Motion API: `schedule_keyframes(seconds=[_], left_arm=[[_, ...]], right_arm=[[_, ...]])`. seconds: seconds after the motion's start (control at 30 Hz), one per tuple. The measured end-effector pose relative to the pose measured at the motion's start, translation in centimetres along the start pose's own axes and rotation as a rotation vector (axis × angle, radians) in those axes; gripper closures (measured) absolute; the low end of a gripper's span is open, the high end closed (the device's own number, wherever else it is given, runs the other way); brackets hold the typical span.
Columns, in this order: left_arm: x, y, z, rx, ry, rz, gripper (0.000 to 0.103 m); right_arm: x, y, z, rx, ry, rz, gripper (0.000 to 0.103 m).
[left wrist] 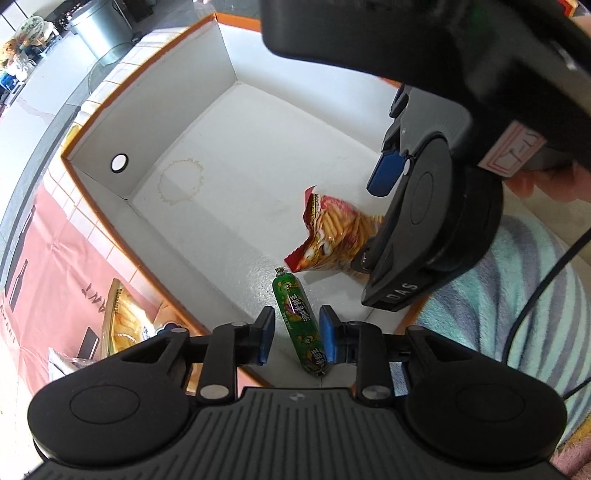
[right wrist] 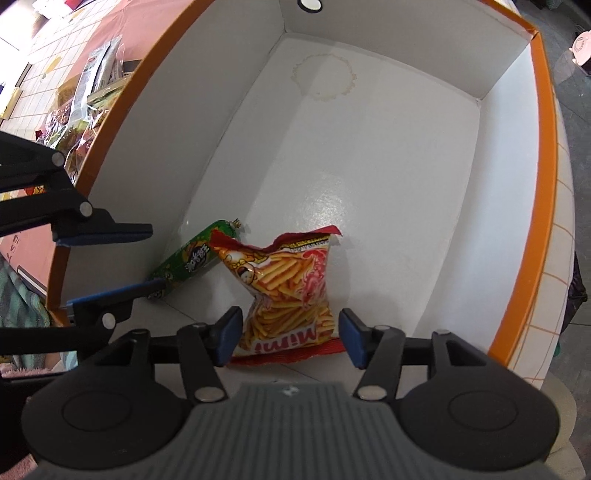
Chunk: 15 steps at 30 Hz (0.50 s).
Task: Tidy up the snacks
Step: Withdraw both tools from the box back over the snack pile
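A white box with an orange rim (left wrist: 96, 192) (right wrist: 543, 155) holds two snacks near its close corner. A green sausage stick (left wrist: 301, 325) (right wrist: 188, 258) lies on the box floor between the fingers of my left gripper (left wrist: 297, 338), which is open; the right pad (left wrist: 327, 339) is close to it, the left pad stands apart. A red Mimi snack bag (left wrist: 332, 236) (right wrist: 288, 295) lies beside it, between the wide-open fingers of my right gripper (right wrist: 290, 339), untouched. The left gripper also shows in the right wrist view (right wrist: 122, 258).
Several more snack packets lie on the pink cloth outside the box (left wrist: 122, 321) (right wrist: 85, 96). A ring stain (right wrist: 325, 75) marks the far box floor. A striped towel (left wrist: 517, 295) lies at the near side. A metal bin (left wrist: 103, 26) stands beyond the table.
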<state>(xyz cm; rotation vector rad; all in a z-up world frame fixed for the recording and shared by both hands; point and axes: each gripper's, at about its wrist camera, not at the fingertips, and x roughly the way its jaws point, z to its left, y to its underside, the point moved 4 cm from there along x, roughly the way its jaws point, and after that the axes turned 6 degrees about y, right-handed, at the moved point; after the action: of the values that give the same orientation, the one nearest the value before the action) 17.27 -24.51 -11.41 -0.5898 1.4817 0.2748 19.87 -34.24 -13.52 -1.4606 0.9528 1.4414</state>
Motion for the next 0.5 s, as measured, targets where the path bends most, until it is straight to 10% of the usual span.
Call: schedule_keyframes(seconds=[0.5], left_arm=[[-6.4, 3.0, -0.5, -0.028, -0.061, -0.114, 0.063]], right_arm=[[-5.4, 0.9, 2.6, -0.015, 0.083, -0.063, 0.042]])
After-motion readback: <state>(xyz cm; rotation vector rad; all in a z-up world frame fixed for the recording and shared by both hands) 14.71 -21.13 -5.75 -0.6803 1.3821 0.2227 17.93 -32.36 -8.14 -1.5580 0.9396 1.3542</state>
